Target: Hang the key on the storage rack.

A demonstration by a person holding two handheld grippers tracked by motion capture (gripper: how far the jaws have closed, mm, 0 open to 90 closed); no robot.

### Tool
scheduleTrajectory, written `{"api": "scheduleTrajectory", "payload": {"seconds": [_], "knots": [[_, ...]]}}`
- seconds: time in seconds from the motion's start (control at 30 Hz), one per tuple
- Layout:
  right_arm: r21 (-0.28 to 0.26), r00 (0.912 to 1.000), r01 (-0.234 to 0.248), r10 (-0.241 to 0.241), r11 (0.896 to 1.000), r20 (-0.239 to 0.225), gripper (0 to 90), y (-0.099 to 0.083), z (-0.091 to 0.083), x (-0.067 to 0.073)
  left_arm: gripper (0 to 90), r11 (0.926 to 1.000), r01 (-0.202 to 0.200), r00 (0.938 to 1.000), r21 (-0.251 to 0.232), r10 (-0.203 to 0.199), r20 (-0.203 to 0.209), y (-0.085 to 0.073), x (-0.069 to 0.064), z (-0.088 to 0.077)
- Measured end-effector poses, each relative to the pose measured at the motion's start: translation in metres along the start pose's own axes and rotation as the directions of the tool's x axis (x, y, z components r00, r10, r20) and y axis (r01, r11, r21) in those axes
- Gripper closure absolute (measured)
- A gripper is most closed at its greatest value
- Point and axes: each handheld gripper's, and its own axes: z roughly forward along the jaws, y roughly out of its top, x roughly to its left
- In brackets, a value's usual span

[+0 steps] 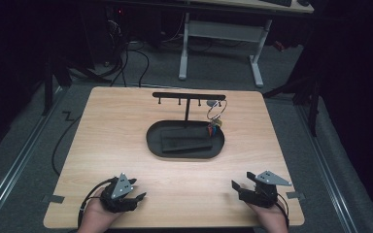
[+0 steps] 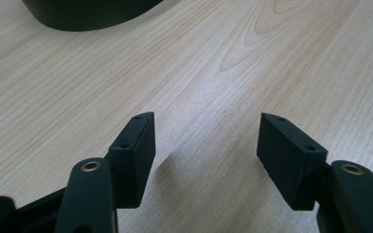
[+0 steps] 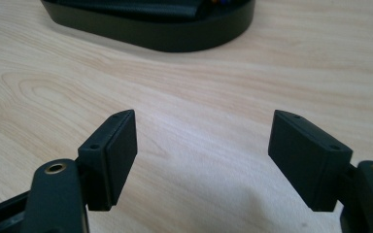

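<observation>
Fingers (image 2: pixel 136 155) of both grippers stand spread and empty over the bare worktop (image 1: pixel 126 145), resting well clear of the key ring (image 1: pixel 215 112) hung on the rack (image 1: pixel 188 96).

The counter (image 1: pixel 126 145) is pale wood with a wavy brown grain. On it stands a black oval tray (image 1: pixel 155 141) with a black hook rack (image 1: pixel 189 95); a silver ring (image 1: pixel 215 110) on the right holds orange, blue and red bits. Both grippers, left (image 1: pixel 136 189) and right (image 1: pixel 240 186), are black with grey plates.
</observation>
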Motion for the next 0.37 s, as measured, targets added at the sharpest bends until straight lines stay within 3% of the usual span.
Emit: {"api": "scheduleTrajectory", "payload": {"seconds": [0.07, 0.17, 0.37], "knots": [[-0.004, 0.9997, 0.022, -0.021, 1.000, 0.010, 26.3, 0.0014, 0.0024, 0.0014, 39.4, 1.0000, 0.005, 1.0000, -0.003, -0.005, 0.001, -0.0002, 0.0005, 0.0000], [0.011, 0.9999, -0.007, 0.008, 1.000, -0.012, 26.6, -0.0002, 0.0073, 0.0010, 39.3, 1.0000, 0.006, 1.0000, -0.004, -0.006, 0.004, -0.0012, 0.0016, -0.0004], [0.012, 1.0000, 0.000, 0.000, 1.000, 0.001, 26.9, -0.0012, 0.0072, 0.0024, 39.1, 0.9999, -0.004, 1.0000, -0.015, 0.004, 0.000, 0.0006, 0.0034, -0.0034]]}}
